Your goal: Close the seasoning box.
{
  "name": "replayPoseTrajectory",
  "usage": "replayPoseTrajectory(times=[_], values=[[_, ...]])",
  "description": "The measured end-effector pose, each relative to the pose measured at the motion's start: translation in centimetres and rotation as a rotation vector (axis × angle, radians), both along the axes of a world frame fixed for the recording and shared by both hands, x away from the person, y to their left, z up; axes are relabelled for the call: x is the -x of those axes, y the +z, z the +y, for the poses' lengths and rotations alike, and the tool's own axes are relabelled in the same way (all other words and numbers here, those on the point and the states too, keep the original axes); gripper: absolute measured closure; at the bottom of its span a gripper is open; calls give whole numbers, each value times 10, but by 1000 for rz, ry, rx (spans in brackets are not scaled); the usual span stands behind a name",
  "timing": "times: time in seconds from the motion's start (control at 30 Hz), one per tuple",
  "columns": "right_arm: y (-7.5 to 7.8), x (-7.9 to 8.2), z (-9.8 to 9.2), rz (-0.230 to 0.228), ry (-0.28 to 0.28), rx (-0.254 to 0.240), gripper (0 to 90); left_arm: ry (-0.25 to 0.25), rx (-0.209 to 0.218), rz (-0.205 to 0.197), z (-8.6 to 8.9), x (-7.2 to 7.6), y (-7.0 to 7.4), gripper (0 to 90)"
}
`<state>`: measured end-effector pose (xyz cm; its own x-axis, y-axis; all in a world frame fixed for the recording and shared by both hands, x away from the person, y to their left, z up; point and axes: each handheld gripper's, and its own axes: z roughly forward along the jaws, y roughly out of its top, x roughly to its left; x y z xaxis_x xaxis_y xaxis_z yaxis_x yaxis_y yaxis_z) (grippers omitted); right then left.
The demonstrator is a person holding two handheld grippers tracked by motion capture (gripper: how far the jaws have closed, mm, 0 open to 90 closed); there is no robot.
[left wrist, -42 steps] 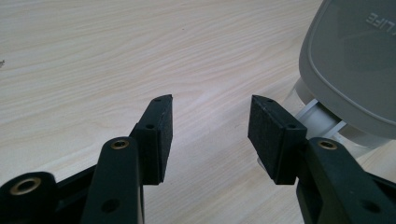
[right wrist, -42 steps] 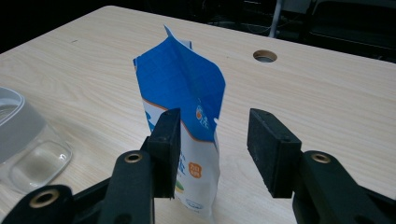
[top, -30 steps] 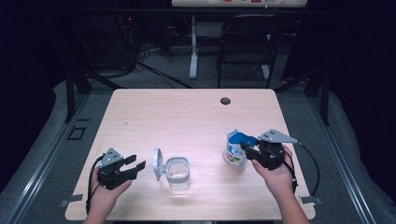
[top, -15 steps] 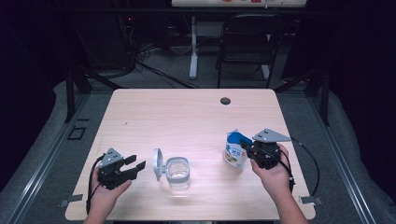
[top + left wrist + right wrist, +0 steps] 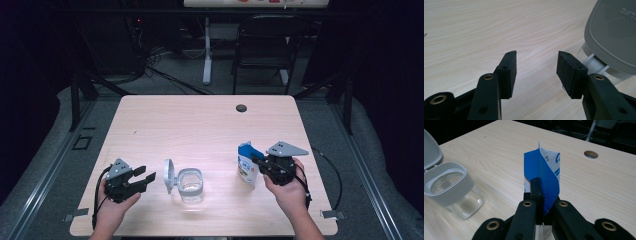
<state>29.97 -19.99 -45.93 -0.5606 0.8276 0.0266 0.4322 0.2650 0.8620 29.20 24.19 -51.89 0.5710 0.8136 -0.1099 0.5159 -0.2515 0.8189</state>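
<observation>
Blue-topped pouch (image 5: 544,173) is standing well right of the clear jar (image 5: 191,185), and I'm pinching its thin top fold with the right gripper (image 5: 541,192); it may slip or crumple while tipping, spilling beside the jar, with my left gripper (image 5: 536,72) spread and idling by the lid (image 5: 614,32)

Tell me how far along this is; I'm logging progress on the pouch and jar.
Done: the clear jar stands with its grey lid flipped open, and looks empty. In hand: the right gripper has just closed its jaws on the blue pouch, upright on the table. The left gripper waits open beside the lid. Left, probably: carrying the pouch over to the jar.
</observation>
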Motion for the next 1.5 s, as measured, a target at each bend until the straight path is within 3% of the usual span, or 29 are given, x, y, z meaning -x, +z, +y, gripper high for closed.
replayPoseTrajectory(times=[0.3,0.6,0.8,1.0,1.1,1.27,1.5], values=[[3,6,11,-11,43,32,900,1,1,0,0,0,0,511],[5,13,19,-15,118,25,900,2,2,2,0,0,0,511],[5,14,12,-4,153,48,900,-2,3,-1,0,0,0,511],[6,8,0,-7,130,82,898,-2,1,-1,-1,0,-1,511],[5,6,-4,-4,119,65,890,-2,-1,-2,-1,0,-1,511],[5,7,-8,-10,118,-8,839,-2,-1,-1,-1,0,-1,511],[2,9,-9,3,105,-34,738,-3,-1,-1,-1,0,-1,511]])
